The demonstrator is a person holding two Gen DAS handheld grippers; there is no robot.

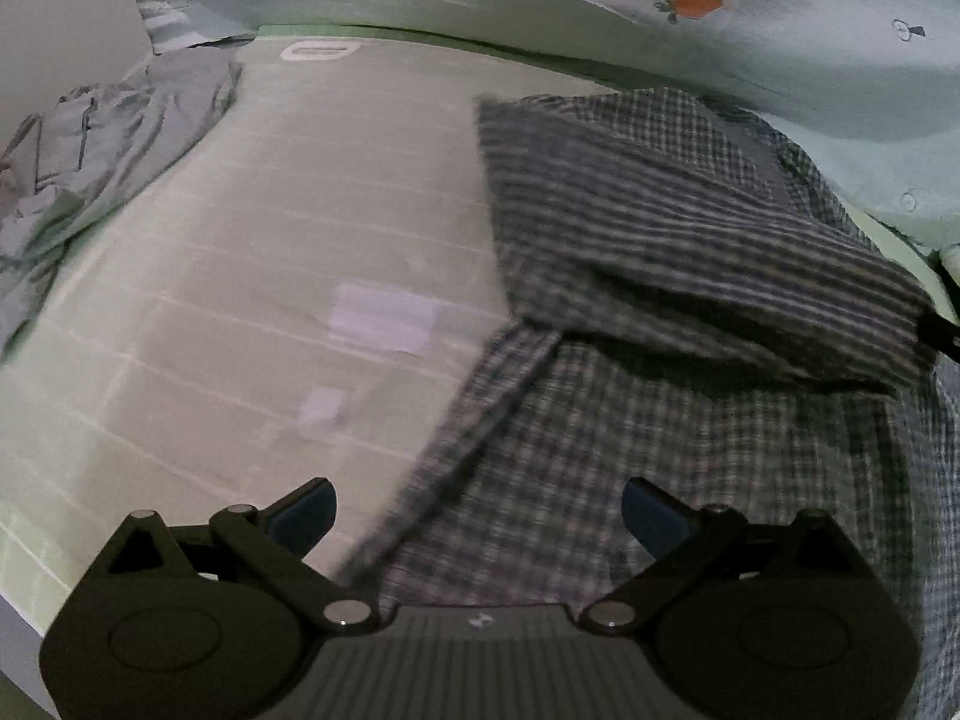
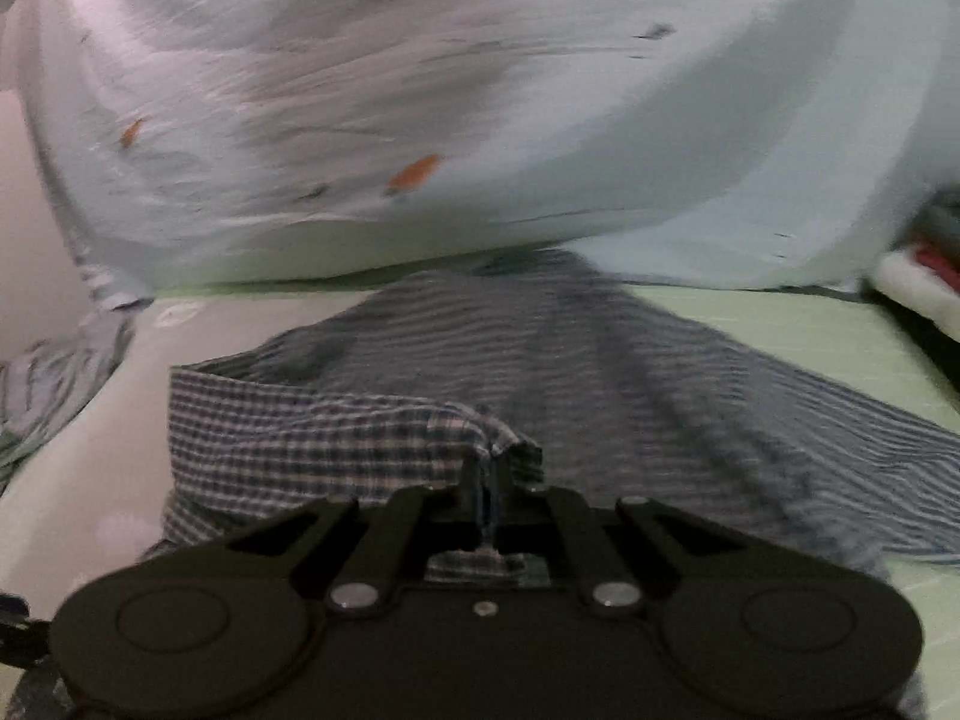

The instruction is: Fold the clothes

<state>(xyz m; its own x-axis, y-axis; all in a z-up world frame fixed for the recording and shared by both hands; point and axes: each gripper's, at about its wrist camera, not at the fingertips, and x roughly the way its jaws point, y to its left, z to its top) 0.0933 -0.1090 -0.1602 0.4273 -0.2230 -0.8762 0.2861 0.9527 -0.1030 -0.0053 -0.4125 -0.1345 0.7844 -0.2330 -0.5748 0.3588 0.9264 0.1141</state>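
**While one flap rides over the shirt, the fold looks partway through**

Nearest me, the right gripper point(image 2: 489, 480) has its fingers pinched together on a bunched edge of the checked shirt point(image 2: 336, 438), and that edge hangs lifted off the bed with the cloth sagging away to the left of the jaws. The left gripper point(image 1: 480, 510) stands wide apart with nothing between its fingers, poised just above the near hem of the same shirt, which runs under it and off to the right.

Further out, a broad flap of the shirt already lies doubled over the body of the garment, so I'd judge one fold is being laid or has just been carried across. The rest is spread loose on the pale lined sheet point(image 1: 252, 276), so there is more squaring up to do.

Beyond that, a crumpled grey garment point(image 1: 108, 138) sits at the far left, well apart, not folded. At the back a light quilt with carrot prints point(image 1: 696, 6) is heaped along the bed's edge.
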